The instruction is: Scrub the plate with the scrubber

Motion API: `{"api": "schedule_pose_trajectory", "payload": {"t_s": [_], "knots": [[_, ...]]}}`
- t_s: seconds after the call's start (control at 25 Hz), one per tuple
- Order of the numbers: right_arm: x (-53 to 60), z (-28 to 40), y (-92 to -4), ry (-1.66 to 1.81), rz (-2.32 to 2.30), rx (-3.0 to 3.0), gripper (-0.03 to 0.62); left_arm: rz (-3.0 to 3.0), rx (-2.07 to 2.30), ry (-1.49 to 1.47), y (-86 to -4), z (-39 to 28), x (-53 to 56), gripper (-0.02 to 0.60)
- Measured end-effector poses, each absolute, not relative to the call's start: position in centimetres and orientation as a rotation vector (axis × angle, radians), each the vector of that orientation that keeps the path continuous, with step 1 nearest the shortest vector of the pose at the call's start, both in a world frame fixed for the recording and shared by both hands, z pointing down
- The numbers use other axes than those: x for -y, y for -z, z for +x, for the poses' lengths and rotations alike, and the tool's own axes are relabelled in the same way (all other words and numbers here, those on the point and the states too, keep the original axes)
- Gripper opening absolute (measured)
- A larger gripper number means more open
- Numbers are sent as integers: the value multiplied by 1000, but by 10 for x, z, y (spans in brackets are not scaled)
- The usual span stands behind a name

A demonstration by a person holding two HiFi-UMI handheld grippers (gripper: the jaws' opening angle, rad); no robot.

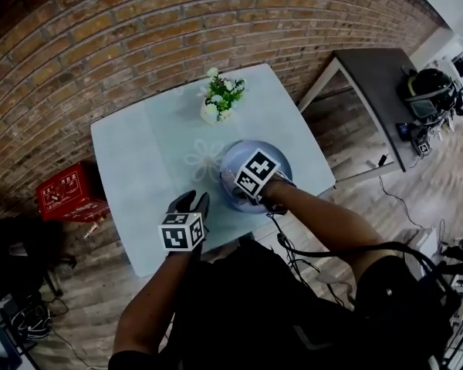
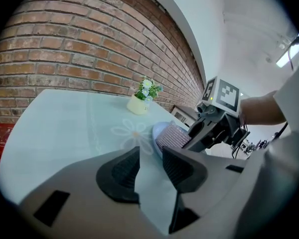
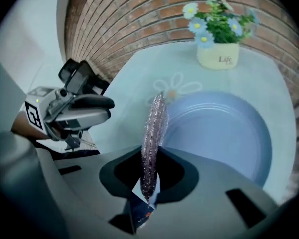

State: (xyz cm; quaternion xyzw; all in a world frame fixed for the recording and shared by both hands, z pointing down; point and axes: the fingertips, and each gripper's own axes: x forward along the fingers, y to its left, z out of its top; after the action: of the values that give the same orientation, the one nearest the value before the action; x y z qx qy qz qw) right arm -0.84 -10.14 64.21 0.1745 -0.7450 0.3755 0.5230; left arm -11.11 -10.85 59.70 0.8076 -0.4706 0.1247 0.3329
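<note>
A pale blue plate [image 1: 238, 155] lies on the light blue table [image 1: 139, 153] near its front right. My right gripper [image 1: 241, 186] hovers over the plate's near-left part, shut on a glittery pink-purple scrubber [image 3: 156, 123] that stands edge-up between the jaws, just above the plate [image 3: 224, 133]. In the left gripper view the scrubber [image 2: 172, 136] is at the plate's [image 2: 158, 130] rim. My left gripper [image 1: 191, 203] is at the table's front edge, left of the plate, open [image 2: 149, 156] with nothing in it.
A small cream pot of flowers [image 1: 219, 99] stands behind the plate, near the brick wall. A flower pattern [image 1: 204, 159] is printed on the table left of the plate. On the floor left sits a red crate [image 1: 65, 193]; a dark side table [image 1: 374, 75] stands at right.
</note>
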Motion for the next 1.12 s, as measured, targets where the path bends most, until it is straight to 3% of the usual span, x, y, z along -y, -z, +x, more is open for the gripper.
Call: {"api": "schedule_pose_trajectory", "payload": {"t_s": [0.36,0.76,1.12], "knots": [[118,-2,-635,-1032,587,1829,67,2140,1175,-341,-600,-123,120,158],[141,-14,-608,-524,319,2175,67,2116,1221,-317,-596,-117,123,158],[170,-27,-622,-305,120,2364,67,2080,1365,-256,-575,-108,116,158]]}}
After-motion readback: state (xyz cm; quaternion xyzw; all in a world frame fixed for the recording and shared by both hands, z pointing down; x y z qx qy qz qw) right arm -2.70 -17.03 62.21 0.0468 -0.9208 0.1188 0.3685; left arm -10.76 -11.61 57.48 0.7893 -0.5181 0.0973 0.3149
